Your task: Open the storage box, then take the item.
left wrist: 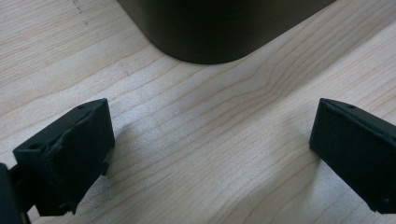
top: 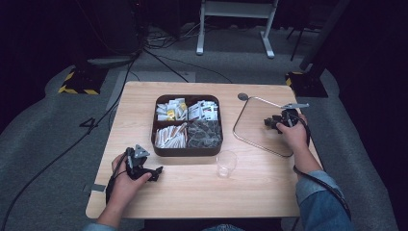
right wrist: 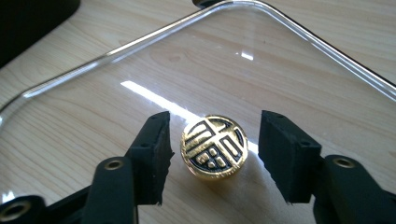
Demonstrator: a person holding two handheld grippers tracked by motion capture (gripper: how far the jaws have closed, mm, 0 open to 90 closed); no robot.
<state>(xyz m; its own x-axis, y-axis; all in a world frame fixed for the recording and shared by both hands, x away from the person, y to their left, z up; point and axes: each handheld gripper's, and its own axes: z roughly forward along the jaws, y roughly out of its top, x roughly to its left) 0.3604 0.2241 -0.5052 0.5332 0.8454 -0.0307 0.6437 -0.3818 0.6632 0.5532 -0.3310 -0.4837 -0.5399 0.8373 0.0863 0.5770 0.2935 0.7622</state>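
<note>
Glass lid (right wrist: 140,79) beside the box (top: 187,151): our right gripper (right wrist: 212,154) jaws straddle its gold knob (right wrist: 214,147) unclamped, left gripper (left wrist: 205,154) gapes empty, so a skewed squeeze could slip off.

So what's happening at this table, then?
A person works with a hand-held claw in each hand. The right claw sits open around the gold knob of a glass lid lying flat on the table, not gripping it. The left claw rests open near the dark sachet box. A clear cup stands nearby.
</note>
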